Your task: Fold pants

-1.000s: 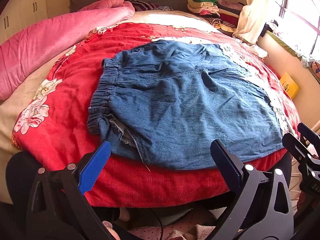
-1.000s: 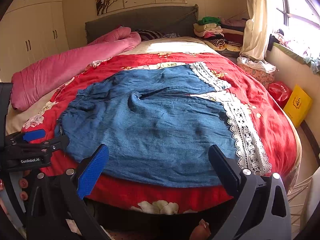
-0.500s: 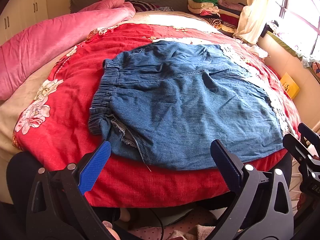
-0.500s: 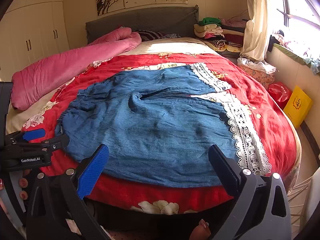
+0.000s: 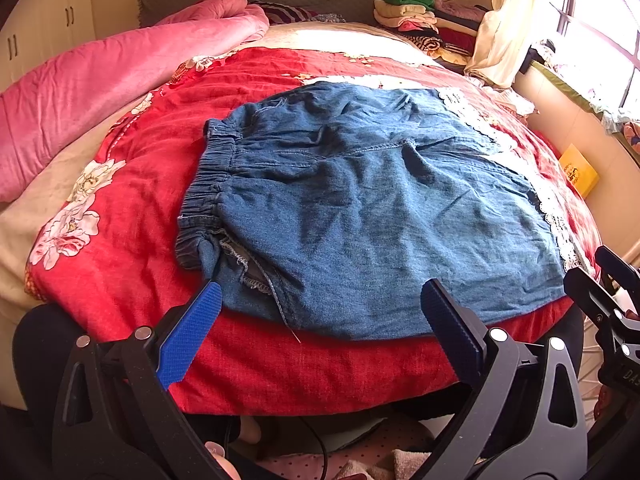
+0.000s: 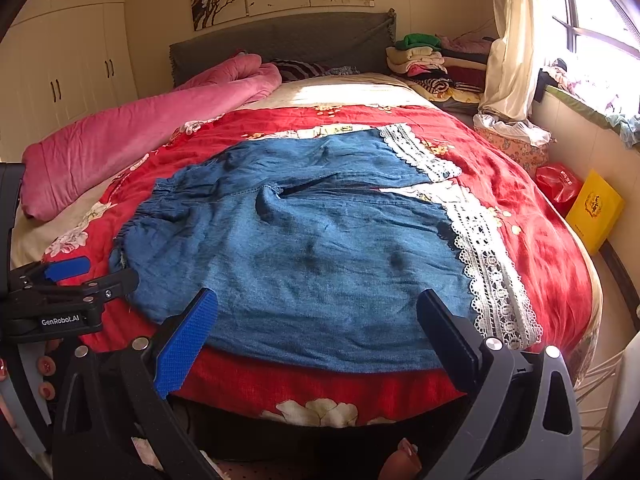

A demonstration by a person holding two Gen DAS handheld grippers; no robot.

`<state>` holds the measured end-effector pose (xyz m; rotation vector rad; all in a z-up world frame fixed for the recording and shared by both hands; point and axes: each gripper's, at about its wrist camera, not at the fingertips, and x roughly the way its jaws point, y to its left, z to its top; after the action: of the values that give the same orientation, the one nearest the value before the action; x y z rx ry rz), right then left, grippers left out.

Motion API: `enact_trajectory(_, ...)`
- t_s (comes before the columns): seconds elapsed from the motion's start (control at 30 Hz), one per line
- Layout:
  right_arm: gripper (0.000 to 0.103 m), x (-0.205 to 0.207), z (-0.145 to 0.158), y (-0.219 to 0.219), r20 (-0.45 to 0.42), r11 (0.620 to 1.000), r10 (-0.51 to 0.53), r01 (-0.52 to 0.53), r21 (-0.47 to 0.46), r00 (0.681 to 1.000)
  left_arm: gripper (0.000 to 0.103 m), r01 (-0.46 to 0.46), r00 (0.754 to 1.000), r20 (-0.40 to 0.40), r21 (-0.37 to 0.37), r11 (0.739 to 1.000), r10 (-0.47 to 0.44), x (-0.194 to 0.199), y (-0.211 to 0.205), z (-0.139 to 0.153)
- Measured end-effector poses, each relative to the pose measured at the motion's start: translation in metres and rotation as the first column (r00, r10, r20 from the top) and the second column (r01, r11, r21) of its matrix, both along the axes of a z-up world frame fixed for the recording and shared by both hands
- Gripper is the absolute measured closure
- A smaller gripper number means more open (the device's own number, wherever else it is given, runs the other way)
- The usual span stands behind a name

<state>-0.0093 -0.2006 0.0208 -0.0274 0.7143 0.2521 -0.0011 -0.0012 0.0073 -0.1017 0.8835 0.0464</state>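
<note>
Denim pants (image 5: 372, 208) lie crosswise on bed (image 5: 280, 364), waistband nearer left gripper (image 5: 320, 316), lace hems nearer right gripper (image 6: 316, 316); both jaws wide, empty.

Home bedroom, shown by bed (image 6: 560, 264) with red floral quilt, pink duvet (image 6: 132, 136) at left, headboard (image 6: 280, 46) top center, wardrobe (image 6: 68, 52) upper left, clothes stacked (image 6: 420, 58) upper right.

left gripper (image 5: 320, 328): jaws wide apart, holding nothing | right gripper (image 6: 318, 330): jaws wide apart, holding nothing
</note>
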Motion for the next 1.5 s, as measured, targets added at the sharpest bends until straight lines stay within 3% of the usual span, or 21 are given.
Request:
enact_trajectory(0.87, 0.004, 0.012, -0.002, 0.002, -0.010, 1.000, 0.015, -0.015, -0.005, 1.000, 0.009, 0.020, 1.000, 0.004, -0.011, 1.000, -0.020, 0.006, -0.001, -0.002)
enact_trajectory(1.03, 0.004, 0.038, -0.001, 0.006, -0.036, 0.999, 0.030, -0.030, -0.016, 0.999, 0.009, 0.045, 0.999, 0.010, -0.056, 0.997, -0.045, 0.022, 0.010, -0.003)
enact_trajectory(1.2, 0.004, 0.079, 0.006, 0.012, -0.075, 0.997, 0.072, -0.071, 0.016, 0.995, 0.009, 0.045, 0.999, 0.007, -0.037, 0.998, -0.044, 0.053, 0.031, -0.001)
enact_trajectory(1.3, 0.004, 0.105, 0.014, 0.022, -0.061, 0.995, 0.101, -0.102, -0.018, 0.993, 0.009, 0.010, 1.000, 0.011, -0.025, 1.000, -0.010, 0.078, 0.056, 0.004)
enact_trajectory(1.5, 0.004, 0.160, 0.019, 0.041, -0.106, 0.982, 0.186, -0.186, 0.013, 0.977, 0.009, -0.018, 0.999, -0.027, -0.031, 0.999, 0.017, 0.133, 0.109, 0.005)
